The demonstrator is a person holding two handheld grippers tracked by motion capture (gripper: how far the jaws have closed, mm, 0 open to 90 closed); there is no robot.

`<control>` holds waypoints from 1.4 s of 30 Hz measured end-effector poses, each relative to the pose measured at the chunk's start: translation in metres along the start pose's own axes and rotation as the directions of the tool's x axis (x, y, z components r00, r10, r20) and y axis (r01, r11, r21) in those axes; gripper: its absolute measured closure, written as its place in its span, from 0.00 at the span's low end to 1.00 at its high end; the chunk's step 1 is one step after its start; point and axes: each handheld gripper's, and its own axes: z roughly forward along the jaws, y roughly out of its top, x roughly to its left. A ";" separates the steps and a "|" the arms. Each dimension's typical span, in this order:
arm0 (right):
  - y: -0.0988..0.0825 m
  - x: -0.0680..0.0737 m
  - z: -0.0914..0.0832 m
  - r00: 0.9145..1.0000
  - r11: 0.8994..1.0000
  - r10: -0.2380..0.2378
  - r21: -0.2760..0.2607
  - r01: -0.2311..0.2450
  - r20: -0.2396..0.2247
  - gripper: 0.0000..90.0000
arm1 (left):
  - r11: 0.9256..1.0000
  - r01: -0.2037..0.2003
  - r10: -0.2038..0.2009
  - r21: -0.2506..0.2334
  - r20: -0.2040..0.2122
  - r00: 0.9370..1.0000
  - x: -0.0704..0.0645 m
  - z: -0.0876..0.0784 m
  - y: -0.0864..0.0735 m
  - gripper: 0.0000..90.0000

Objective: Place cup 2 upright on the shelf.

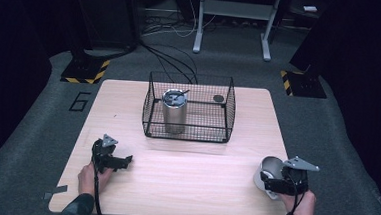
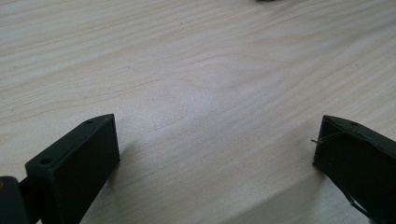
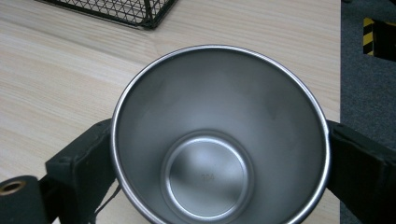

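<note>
Left tongs (image 1: 125, 159) rest low near the front left corner of the bench (image 1: 183, 187), jaws spread wide with nothing between them; the left gripper view shows bare wood grain in the gap (image 2: 215, 140). Judged idle, parked clear of the work so the other hand can act alone.

Wire basket (image 1: 151, 110) stands at the middle of the bench toward the far edge, open at the top. Inside it, at the left side, a tall steel tumbler (image 1: 174, 117) stands upright, wearing a dark lid with what looks like a straw or stick poking from it; too small to tell which. A small dark round disc (image 1: 218, 98) lies on the basket floor toward the far right corner, well apart from the tumbler. Room remains in the right half, likely the slot for the next piece.

Right tongs (image 1: 266, 181) sit near the front right corner of the bench, clamped on a steel cup (image 1: 271, 168). In the right gripper view the jaws press the cup's outer wall (image 3: 219, 130) from opposite sides just below the rim, mouth toward the camera. Cup is empty, bare bottom visible. Side grip keeps the mouth free and suits a lift over the basket wall, a corner of which (image 3: 140, 11) shows beyond.
</note>
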 end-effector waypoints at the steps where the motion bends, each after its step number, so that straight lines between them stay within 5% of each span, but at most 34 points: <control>1: 0.000 0.000 0.000 1.000 1.000 -0.008 -0.001 0.008 -0.001 0.06 | 1.000 -0.001 0.001 -0.002 0.000 1.000 0.000 0.000 0.000 0.00; 42: 0.039 0.030 0.000 0.995 0.997 -0.066 -0.032 0.063 -0.079 0.07 | 1.000 -0.016 0.016 -0.001 -0.003 1.000 0.001 0.000 0.000 0.00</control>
